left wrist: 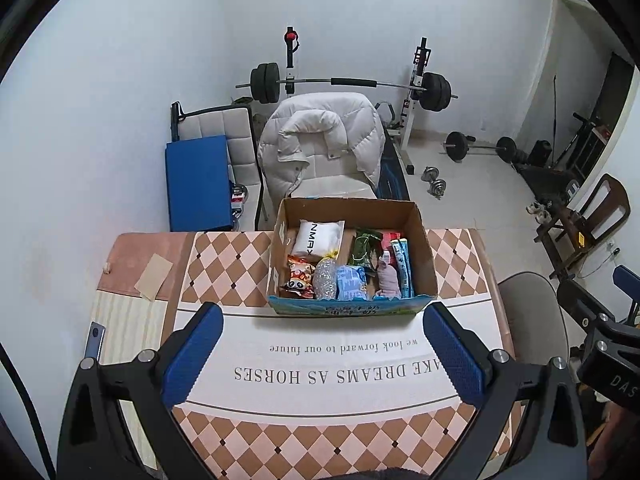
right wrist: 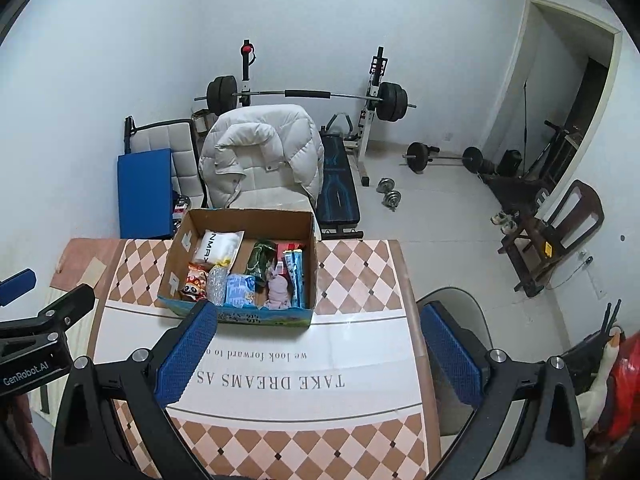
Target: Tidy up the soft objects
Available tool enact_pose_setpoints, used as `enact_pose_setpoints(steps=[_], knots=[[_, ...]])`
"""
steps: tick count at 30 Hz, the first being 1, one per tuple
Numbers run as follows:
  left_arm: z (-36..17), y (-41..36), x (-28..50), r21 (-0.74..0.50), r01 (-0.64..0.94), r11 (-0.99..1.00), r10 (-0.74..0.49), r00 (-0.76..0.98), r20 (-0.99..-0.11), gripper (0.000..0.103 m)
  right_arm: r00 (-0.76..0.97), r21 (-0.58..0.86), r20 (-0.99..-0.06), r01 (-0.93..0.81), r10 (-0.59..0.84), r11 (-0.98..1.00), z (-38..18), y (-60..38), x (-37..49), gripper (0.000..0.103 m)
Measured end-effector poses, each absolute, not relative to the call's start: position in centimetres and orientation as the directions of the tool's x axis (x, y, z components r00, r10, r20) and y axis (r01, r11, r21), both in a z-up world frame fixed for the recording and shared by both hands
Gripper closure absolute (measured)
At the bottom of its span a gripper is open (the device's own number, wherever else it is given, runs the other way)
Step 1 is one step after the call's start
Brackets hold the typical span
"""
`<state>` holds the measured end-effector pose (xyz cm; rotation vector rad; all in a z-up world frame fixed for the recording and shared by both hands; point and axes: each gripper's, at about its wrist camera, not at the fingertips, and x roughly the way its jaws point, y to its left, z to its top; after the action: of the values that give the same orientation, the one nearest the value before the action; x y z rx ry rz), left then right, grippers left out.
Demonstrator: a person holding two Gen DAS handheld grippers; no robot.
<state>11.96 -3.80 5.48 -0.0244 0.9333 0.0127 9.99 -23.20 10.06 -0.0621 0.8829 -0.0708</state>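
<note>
Both grippers hover released above the table; soft goods sit in the cardboard box (left wrist: 352, 256) at frame centre.

Left gripper (left wrist: 324, 352) and right gripper (right wrist: 316, 352): jaws spread, holding nothing, ribbed blue pads (left wrist: 192, 356) aimed at the box, probably lining up a pick. Inside: a white pillowy pouch (left wrist: 318, 238), crinkly snack bags (left wrist: 300, 276), a limp pinkish plush (left wrist: 388, 278). Glossy checkered tablecloth (left wrist: 224, 264) beneath.
</note>
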Motion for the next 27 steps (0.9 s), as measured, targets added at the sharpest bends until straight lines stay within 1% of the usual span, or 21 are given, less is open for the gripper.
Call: enact_pose_setpoints(steps=[27], knots=[[5.69, -4.02, 12.14, -0.019, -0.015, 1.000, -0.007, 0.595, -0.804, 0.000, 0.642, -0.068, -0.762, 0.039, -0.077, 0.997, 10.90, -23.08, 10.35, 0.000]])
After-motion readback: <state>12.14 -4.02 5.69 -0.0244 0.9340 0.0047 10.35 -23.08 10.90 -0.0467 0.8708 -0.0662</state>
